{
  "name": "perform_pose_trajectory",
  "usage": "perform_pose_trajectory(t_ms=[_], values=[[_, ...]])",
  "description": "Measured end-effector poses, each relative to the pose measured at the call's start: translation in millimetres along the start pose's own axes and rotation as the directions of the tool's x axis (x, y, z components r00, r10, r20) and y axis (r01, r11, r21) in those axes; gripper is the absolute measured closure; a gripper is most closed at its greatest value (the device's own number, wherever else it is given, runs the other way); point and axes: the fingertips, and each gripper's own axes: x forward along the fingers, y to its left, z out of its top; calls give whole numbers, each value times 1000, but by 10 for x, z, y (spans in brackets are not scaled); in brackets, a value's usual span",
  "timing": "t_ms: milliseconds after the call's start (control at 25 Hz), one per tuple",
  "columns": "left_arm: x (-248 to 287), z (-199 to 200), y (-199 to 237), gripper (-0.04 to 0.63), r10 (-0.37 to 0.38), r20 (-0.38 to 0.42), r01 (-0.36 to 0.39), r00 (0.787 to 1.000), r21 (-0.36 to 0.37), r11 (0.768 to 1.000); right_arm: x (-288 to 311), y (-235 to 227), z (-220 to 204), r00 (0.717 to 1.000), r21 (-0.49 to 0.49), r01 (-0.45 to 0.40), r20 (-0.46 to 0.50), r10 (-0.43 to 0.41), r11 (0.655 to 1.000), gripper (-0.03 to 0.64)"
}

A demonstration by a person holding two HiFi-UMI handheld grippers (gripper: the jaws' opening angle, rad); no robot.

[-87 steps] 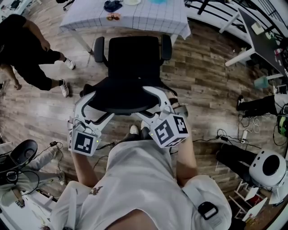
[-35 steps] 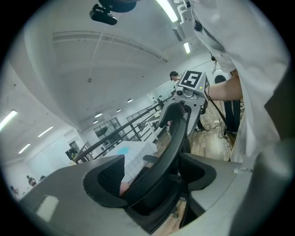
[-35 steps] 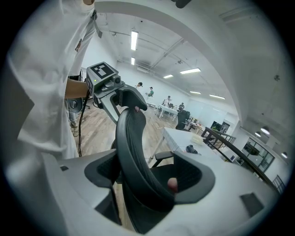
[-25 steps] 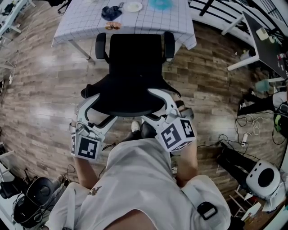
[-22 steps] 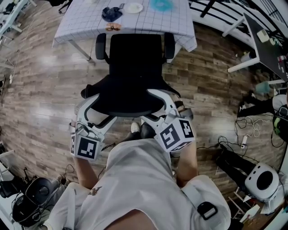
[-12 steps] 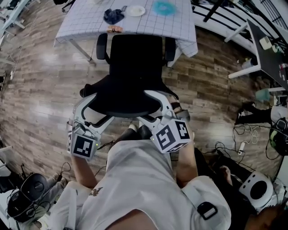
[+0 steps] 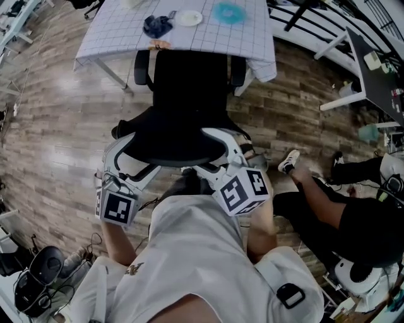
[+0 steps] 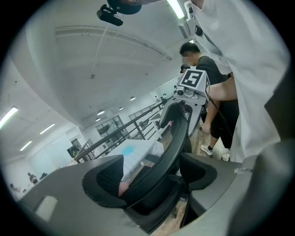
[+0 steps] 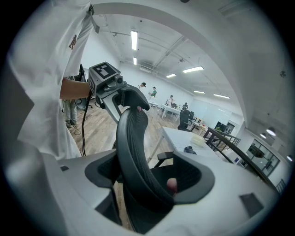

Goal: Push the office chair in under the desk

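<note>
Left gripper [image 8: 152, 176]: jaws spread wide, straddling the rim of the backrest [image 8: 177, 138], no clamp on it that I can see; right gripper [image 9: 147, 177]: same, jaws wide, the mesh backrest running between them; the two sit at the backrest's top edge, one near each corner, with me right behind; office chair [image 7: 189, 82] faces the desk [image 7: 246, 41]; armrests and seat front are at the checked cloth's edge, most of the seat out over the plank floor [image 7: 57, 139]; white plate [image 7: 188, 17] on the desk; a person [image 7: 344, 211] sits on the floor at my right.
</note>
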Motion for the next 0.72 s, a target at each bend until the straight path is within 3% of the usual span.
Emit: perform_pose_trajectory(t_ms=[720], values=[[329,-94,486,212,-17,19,17,1000,4,1000,289,-501,-9,1000,12,14,-15,-14,1000,272]])
